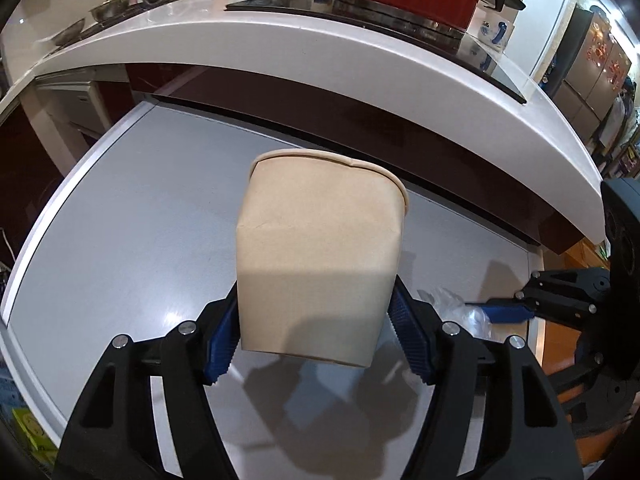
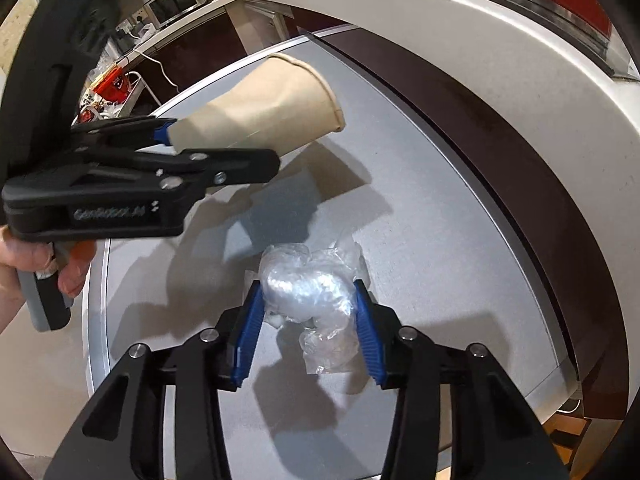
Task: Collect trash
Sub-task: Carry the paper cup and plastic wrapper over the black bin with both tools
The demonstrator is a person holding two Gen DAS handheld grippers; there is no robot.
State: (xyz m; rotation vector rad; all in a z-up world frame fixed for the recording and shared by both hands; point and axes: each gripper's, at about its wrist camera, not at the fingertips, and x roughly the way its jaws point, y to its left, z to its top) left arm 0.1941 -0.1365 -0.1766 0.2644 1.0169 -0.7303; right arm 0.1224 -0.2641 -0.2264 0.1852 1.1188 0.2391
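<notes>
Already the left tongs (image 1: 316,336) were clamped on the base end of a brown paper cup (image 1: 320,256), blue pads (image 1: 220,344) pressing its two flanks, and the cup hung clear of the grey counter (image 1: 140,240) with its shadow below. In the left wrist view its long axis ran straight out from the tongs toward twelve o'clock, the rolled rim farthest away and slightly creased. From the right wrist view the same cup (image 2: 260,108) pointed toward two o'clock, mouth leading, base buried between the pads.

The right tongs (image 2: 308,328) had closed on a crumpled wad of clear plastic wrap (image 2: 308,292). Both blue pads touched its sides, and it sat at twelve o'clock between them, resting on or only just off the counter; I could not tell which. A loose tail of film trailed back toward six o'clock. The wad had no clear long axis.

From the left tongs, the right tongs (image 1: 504,314) and the wrap (image 1: 452,304) lay at about three o'clock, near but apart. Each piece of trash was already in its own hand, so the coming move probably turned on carrying both to a bin, which showed in neither view. A white upper counter (image 1: 360,80) curved beyond.
</notes>
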